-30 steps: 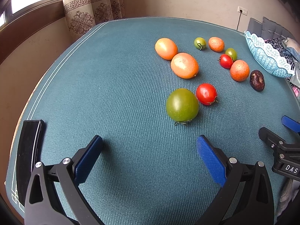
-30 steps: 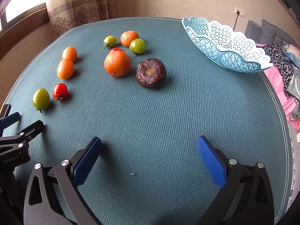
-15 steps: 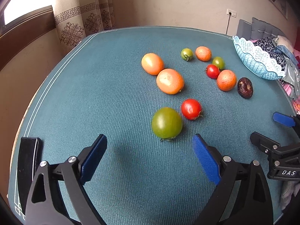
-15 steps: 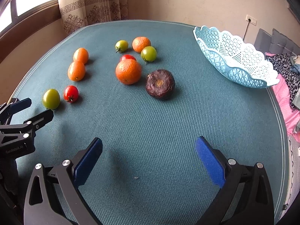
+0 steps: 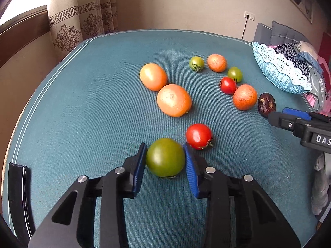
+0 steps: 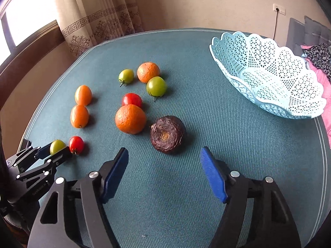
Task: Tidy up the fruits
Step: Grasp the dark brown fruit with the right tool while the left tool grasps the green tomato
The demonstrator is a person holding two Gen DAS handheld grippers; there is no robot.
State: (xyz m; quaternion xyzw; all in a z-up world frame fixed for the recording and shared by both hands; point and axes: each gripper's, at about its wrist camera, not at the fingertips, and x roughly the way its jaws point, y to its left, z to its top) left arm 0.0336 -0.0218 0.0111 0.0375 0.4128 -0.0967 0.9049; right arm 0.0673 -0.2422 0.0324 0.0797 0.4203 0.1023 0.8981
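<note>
I was closing the left gripper [image 5: 164,161] on the green tomato [image 5: 165,158] — squeezing gently — while the right gripper [image 6: 164,170], closing, held nothing.

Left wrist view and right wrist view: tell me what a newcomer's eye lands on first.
First, the big green tomato low in the left wrist view, with the left gripper closing its blue pads onto both sides of it. Next, the dark wrinkled fruit just ahead of the right gripper, whose jaws are closing with nothing between them. Far right on the teal table sits the empty pale blue lattice basket.
</note>
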